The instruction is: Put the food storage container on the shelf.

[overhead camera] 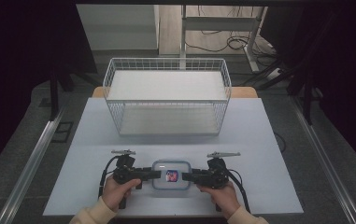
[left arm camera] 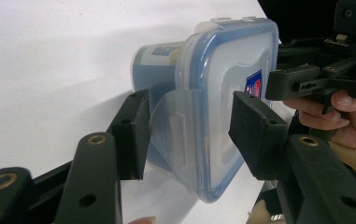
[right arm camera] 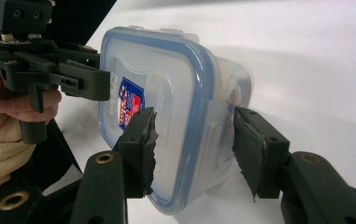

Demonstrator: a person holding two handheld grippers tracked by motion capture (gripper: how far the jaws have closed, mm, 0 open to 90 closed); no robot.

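Clear container (overhead camera: 171, 175) with blue-rimmed lid on white table (overhead camera: 259, 140), near front edge, between both grippers. Left gripper (overhead camera: 156, 174) jaws apart, straddling left latch flap (left arm camera: 178, 126); contact hard to judge. Right gripper (overhead camera: 186, 177) jaws apart astride right flap (right arm camera: 215, 135); contact likewise unclear. Contents blurred behind plastic. Wire basket (overhead camera: 166, 95) stands well behind. Person's forearms cut off at bottom edge.

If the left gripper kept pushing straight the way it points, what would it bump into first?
The clear lidded container: its side latch flap already sits between the left gripper jaws. Beyond it waits the right gripper.
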